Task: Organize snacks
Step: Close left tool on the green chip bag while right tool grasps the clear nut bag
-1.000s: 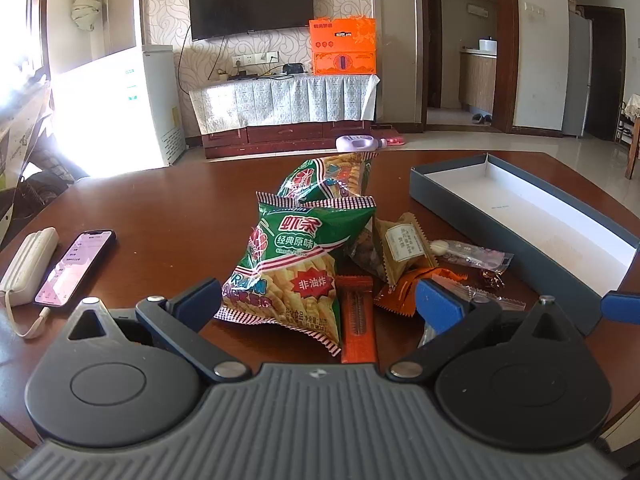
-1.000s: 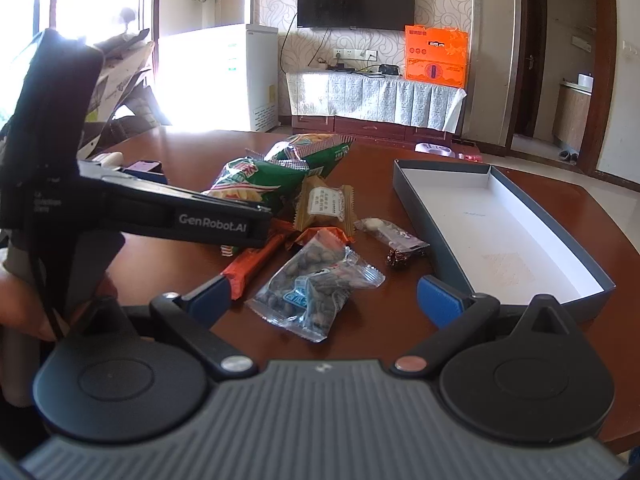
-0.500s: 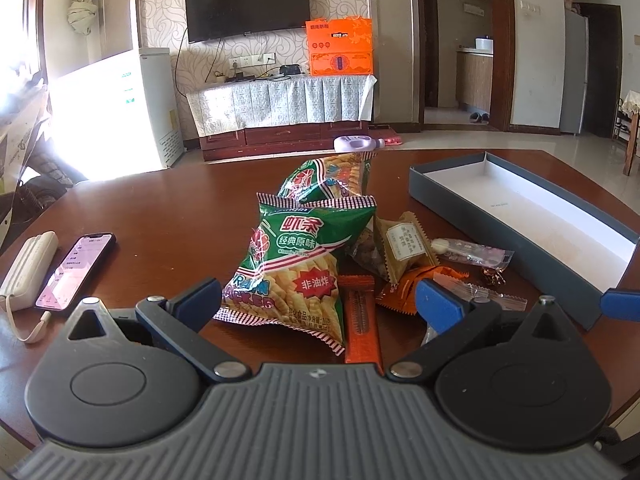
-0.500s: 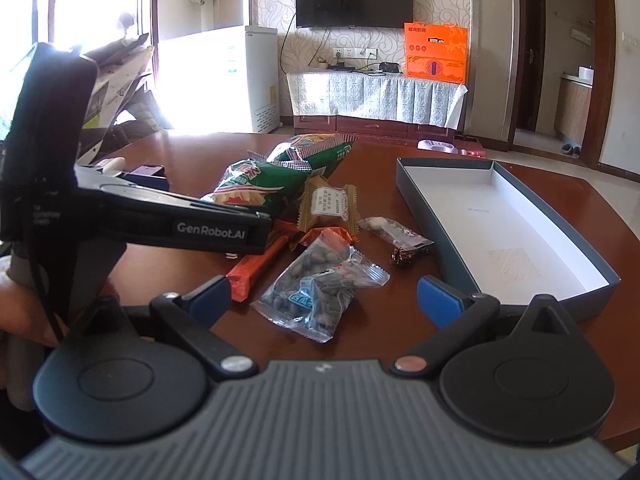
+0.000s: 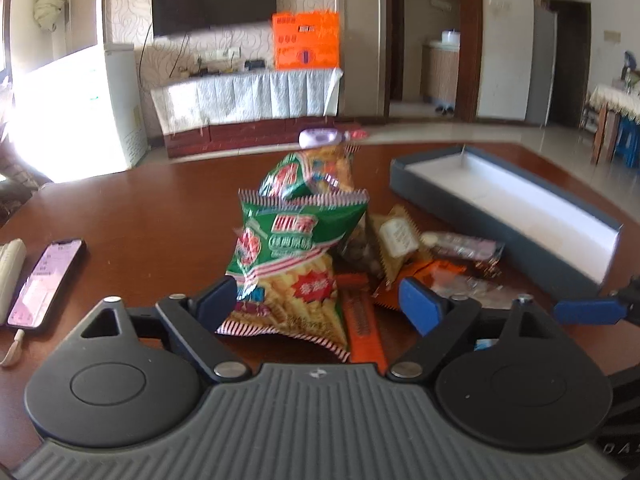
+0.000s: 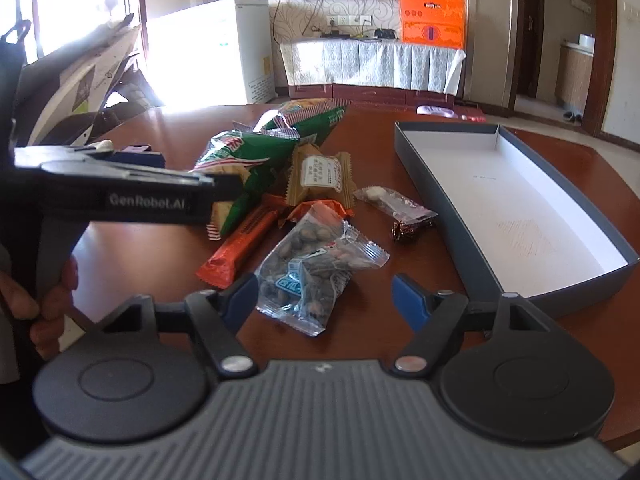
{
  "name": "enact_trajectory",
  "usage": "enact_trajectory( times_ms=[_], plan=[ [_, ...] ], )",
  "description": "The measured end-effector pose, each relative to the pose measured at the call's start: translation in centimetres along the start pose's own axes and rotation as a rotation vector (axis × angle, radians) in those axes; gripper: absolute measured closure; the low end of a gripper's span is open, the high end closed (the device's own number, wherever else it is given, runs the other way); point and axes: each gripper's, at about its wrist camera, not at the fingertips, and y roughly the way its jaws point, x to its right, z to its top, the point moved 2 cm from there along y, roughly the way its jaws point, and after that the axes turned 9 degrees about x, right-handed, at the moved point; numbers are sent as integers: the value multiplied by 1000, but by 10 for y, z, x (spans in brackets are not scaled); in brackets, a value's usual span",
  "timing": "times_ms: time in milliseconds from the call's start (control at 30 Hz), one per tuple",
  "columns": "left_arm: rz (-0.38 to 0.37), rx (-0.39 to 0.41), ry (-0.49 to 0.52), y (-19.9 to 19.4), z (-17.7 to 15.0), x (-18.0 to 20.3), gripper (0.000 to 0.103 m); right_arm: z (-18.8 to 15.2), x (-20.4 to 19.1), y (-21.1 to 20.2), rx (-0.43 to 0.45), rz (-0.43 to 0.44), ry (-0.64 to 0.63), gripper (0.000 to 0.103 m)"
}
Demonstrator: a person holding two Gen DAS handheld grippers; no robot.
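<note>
Left wrist view: approach step, left gripper [image 5: 316,300] spread, empty, straddling green chip bag [image 5: 292,264]; right gripper [image 6: 320,296] spread over nut packet [image 6: 316,268]; next, clamp and carry to grey box [image 6: 452,216].

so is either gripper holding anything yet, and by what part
Nothing is held. The left gripper is open around the near end of the green chip bag, and the right gripper is open above the nut packet.

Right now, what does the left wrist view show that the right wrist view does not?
Only the left wrist view shows the phone lying on the table.

Only the right wrist view shows the clear bag of nuts in full, and the person's left hand on the left gripper's handle.

Both show the green snack bags, the orange bar and the empty grey box.
</note>
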Motion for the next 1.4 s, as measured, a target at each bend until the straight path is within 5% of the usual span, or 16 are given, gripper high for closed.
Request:
enact_trajectory(
  times_ms=[333,700,800,1000,1400],
  plan=[
    [48,-39,33,39,2,-6,20,-3,11,34,-72,-7,100,33],
    [48,-65,42,58,0,-15,22,7,1,67,-54,25,153,35],
    [41,-62,71,62,-1,-13,31,9,-3,67,-43,57,148,46],
    [45,-34,10,56,3,-26,39,11,-7,59,-34,112,109,52],
    [72,48,14,33,11,-35,41,31,6,28,97,83,63,52]
  ],
)
